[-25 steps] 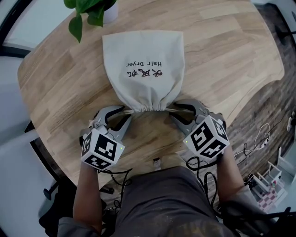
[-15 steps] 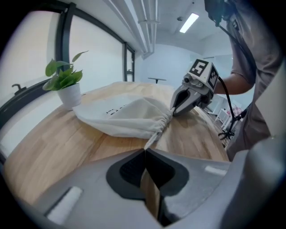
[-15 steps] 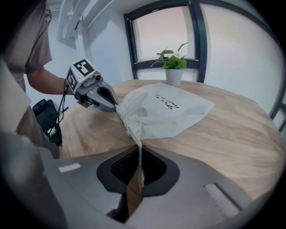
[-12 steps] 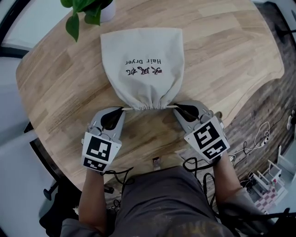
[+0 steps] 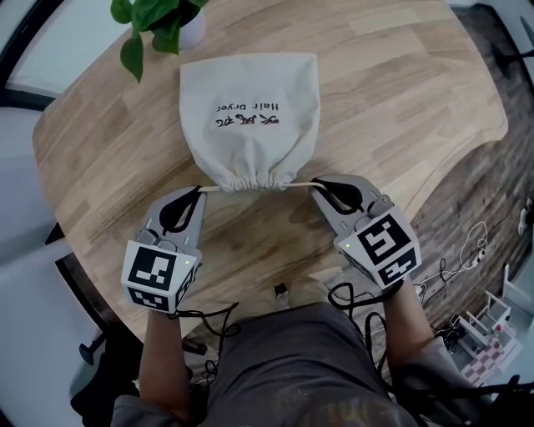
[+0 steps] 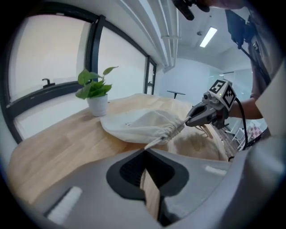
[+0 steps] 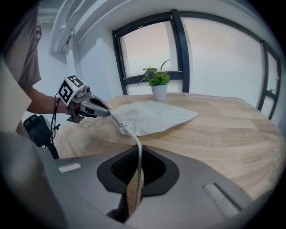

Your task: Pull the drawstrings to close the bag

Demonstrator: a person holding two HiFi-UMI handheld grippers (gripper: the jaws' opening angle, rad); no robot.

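Bag position: the cream fabric drawstring bag (image 5: pixel 249 100) lies flat near the middle of the round light-wood table (image 5: pixel 400 108). Its closed end faces the green potted plant (image 5: pixel 158 21) and its gathered mouth (image 5: pixel 249 181) faces the person. One off-white cord leaves each side of the mouth: the left cord (image 5: pixel 210 188) runs into the left gripper (image 5: pixel 197 192), the right cord (image 5: pixel 299 183) into the right gripper (image 5: pixel 319 187). Each gripper's jaws are pressed together on its cord, with nothing else between them. The grippers stand on opposite sides, presumably so that opposing tension puckers the hem. Both cords look taut and the mouth is tightly bunched, so closure appears nearly complete. Cord ends vanish between the jaws. Whether a small opening remains cannot be told, nor what the bag holds. The plant's pot is cut off at the head view's top edge.
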